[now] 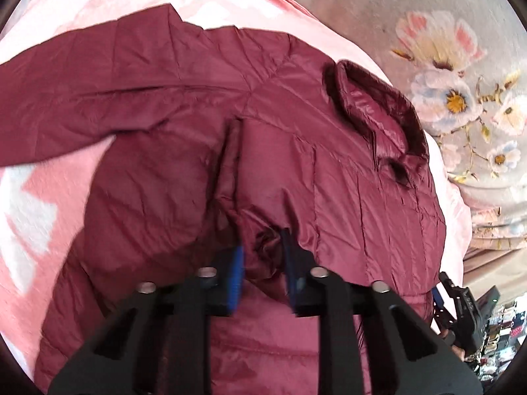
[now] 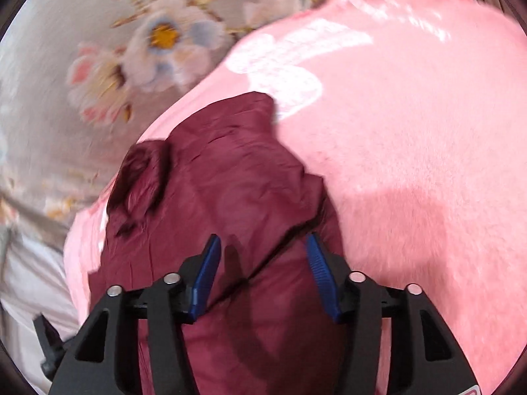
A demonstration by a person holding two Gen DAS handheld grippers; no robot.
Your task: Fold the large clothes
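Note:
A maroon quilted jacket (image 1: pixel 164 105) lies spread on a pink blanket (image 1: pixel 39 204), collar (image 1: pixel 378 108) to the right and one sleeve (image 1: pixel 66 98) stretched out to the left. My left gripper (image 1: pixel 263 263) is shut on a bunched fold of the jacket near its armpit seam, with the blue pads (image 1: pixel 238 273) pressing the cloth. In the right wrist view the jacket (image 2: pixel 230 181) runs away from me with its dark collar (image 2: pixel 138 177) at the left. My right gripper (image 2: pixel 263 263) hovers over it, blue pads (image 2: pixel 207 273) wide apart and touching nothing.
A grey floral bedspread (image 1: pixel 444 65) lies beyond the blanket, also seen as floral bedding (image 2: pixel 148 42) at the upper left. The pink blanket (image 2: pixel 411 164) spreads wide to the right of the jacket. A black device (image 1: pixel 461 309) shows at the lower right edge, with cluttered items behind it.

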